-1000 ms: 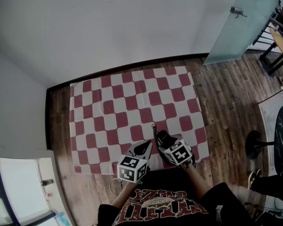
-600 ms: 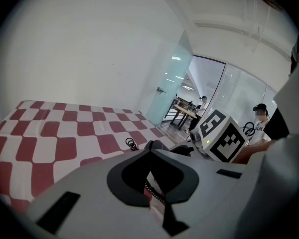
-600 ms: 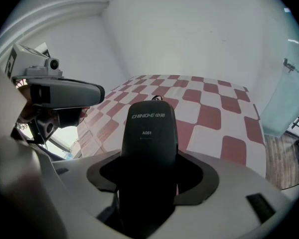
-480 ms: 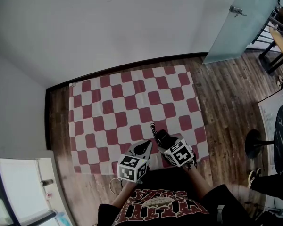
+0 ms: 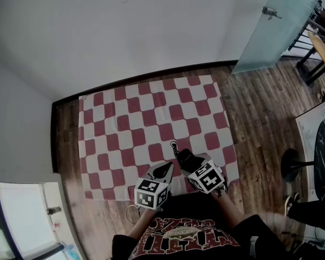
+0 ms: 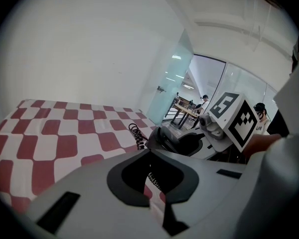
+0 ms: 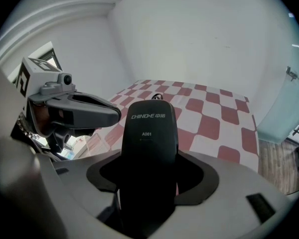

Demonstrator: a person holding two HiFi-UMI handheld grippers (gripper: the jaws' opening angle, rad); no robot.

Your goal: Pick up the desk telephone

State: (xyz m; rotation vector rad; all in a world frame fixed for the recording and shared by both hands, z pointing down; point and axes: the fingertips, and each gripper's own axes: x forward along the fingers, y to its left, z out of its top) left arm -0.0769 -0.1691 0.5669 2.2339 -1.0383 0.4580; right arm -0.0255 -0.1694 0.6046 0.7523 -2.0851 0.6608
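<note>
Wood floor [image 5: 254, 107], dark planks, matte. On it lies a square cloth [image 5: 151, 118], red-and-white checks, flat apart from a few soft creases. You stand at its near edge with both tools low in front of you. Your right tongs [image 7: 149, 178] are clamped on the telephone handset [image 7: 149, 143], one jaw on each flank, and the handset stands up out of them with the cloth beyond it. It is a smooth black plastic bar with rounded edges and pale print near its top. Your left tongs [image 6: 152, 176] are together just beside it and grip nothing that I can make out; a strand of cord only shows through the hollow between their pads. Over the last second little has moved. The handset's far end and the cord loop there have drifted a touch toward your left, and the right marker cube [image 5: 208, 177] has slid slightly back toward you. I read that as a lift held steady, the handset apparently off the cloth, with the grasp secure. The telephone's base shows in no view, so only the handset counts as picked up. The coiled cord [image 6: 137, 135] is thin, black and springy, curling off the handset's far end. It may tug if you raise further.
</note>
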